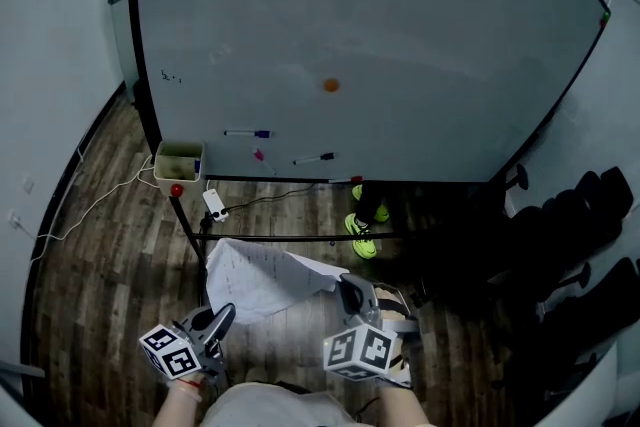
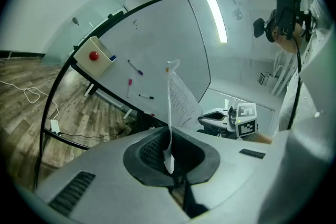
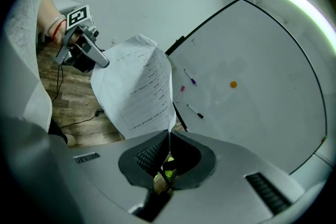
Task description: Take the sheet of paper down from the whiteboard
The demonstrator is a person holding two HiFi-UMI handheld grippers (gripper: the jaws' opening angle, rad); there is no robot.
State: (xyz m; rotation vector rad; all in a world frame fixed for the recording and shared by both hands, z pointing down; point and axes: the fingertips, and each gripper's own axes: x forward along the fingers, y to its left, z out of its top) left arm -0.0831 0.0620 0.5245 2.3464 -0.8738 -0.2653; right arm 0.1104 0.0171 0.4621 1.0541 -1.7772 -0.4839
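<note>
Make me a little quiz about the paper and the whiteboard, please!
1. True or false: the sheet of paper is stuck on the whiteboard.
2. What colour is the round magnet on the whiteboard? A orange, B green, C purple.
3. Fill in: the paper is pinched by ___ grippers.
Key: 1 false, it is off the board. 2 A. 3 two: the left gripper and the right gripper are both shut on it.

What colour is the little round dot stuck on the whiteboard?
Orange. The round dot on the whiteboard shows best in the head view.
</note>
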